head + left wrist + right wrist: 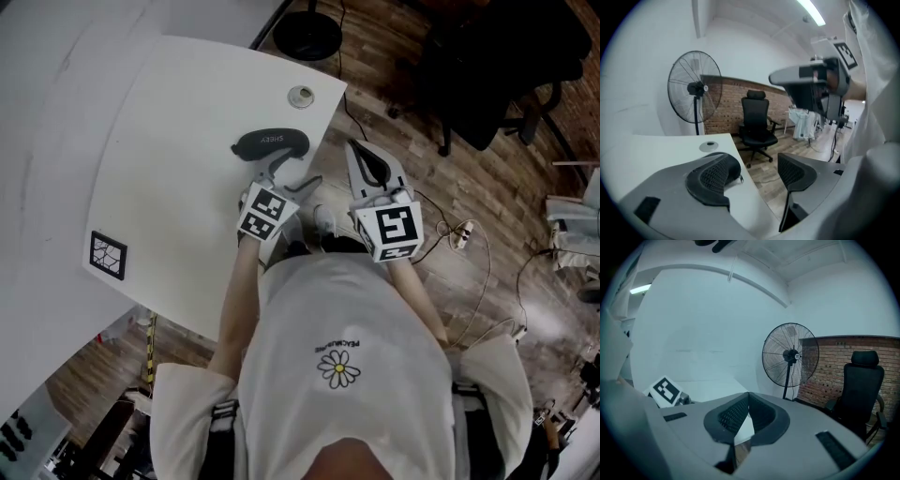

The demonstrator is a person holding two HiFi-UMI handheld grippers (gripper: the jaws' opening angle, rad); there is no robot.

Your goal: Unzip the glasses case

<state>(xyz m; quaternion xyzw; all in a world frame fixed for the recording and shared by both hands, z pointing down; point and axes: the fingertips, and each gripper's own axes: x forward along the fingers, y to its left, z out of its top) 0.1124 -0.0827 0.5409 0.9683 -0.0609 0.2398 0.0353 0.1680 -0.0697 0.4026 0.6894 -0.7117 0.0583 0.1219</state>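
Head view: the left claw [286, 171] hangs over the white table [169, 187], near its edge, and the dark case [270, 142] lies flat just ahead of its tips, close but apart as far as I can tell. The right claw [361, 155] is off to the side, past the table edge and over the wooden floor, well clear of the case. A small round disc [301, 95] sits farther out beyond the case.

Left gripper view: the jaws stand wide with nothing gripped – only the table edge and floor show in the gap. The case peeks out from behind the left-hand pad [712, 176], mostly hidden, its zip pull just visible at the pad's right. A fan [693, 89] and an office chair [757, 122] stand beyond, and the right claw hangs up at the right.

Right gripper view: the jaws are closed, tips meeting, holding nothing. The case is out of this picture – only the left claw's marker cube [665, 390] shows, low to the left.
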